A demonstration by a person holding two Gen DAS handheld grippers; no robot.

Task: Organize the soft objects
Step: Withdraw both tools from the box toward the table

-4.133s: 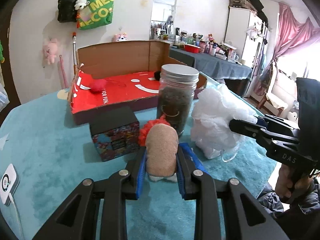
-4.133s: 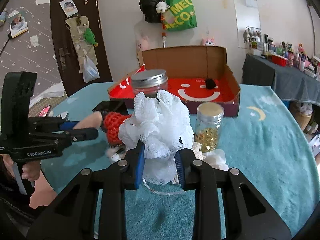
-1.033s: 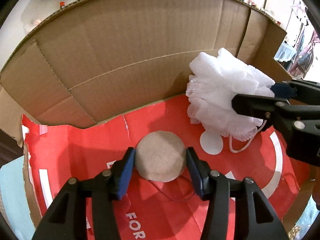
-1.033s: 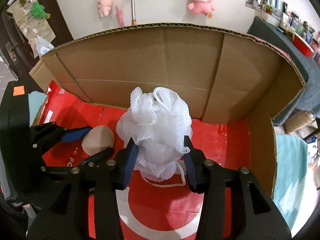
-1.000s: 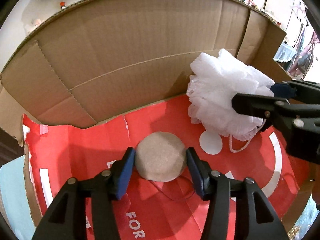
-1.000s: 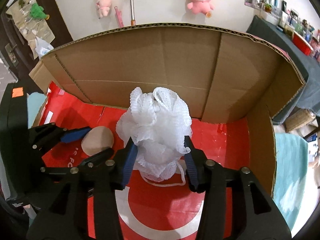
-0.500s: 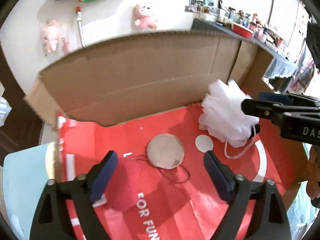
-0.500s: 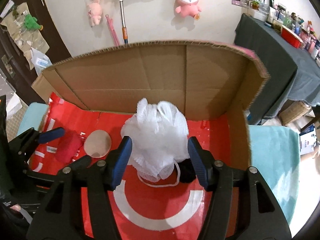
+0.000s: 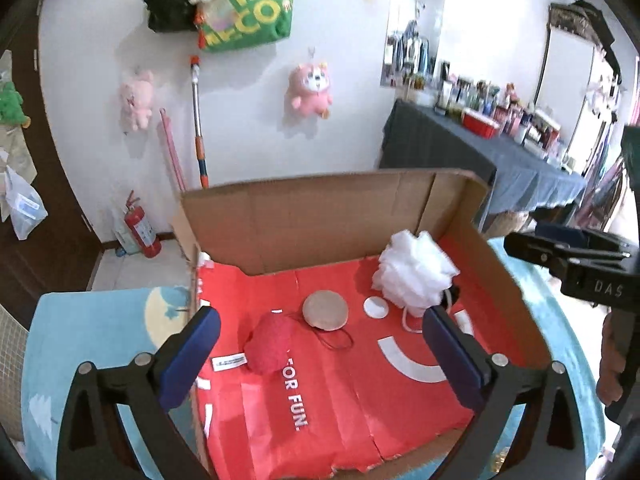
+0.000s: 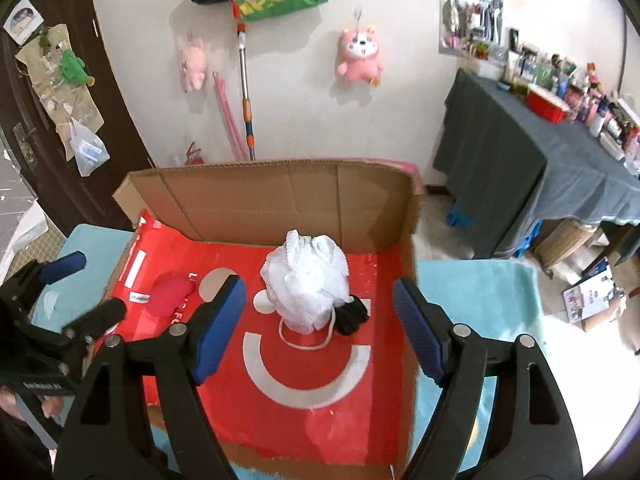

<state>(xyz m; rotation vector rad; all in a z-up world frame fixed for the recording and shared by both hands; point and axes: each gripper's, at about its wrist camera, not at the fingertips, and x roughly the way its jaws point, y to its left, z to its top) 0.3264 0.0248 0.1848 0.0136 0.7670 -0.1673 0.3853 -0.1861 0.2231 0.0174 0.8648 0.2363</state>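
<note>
Both the left claw (image 9: pixel 320 340) and right claw (image 10: pixel 316 312) hung spread and empty above the box (image 9: pixel 320 216), the white mesh pouf (image 10: pixel 306 280) lying ahead of the right one (probably featherlight, squashy, best pinched mid-body).

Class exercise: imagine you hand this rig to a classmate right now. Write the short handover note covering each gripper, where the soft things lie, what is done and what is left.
Left gripper: jaws open, empty, above the box.
Right gripper: jaws open, empty, above the box.
In the cardboard box, on its red floor: white bath pouf near the back right, tan round puff in the middle, red fuzzy item to its left, small black item touching the pouf.
Done: these soft things lie in the box, released.
Left: these views show no other soft things on the table; check the table outside them before stopping.
</note>
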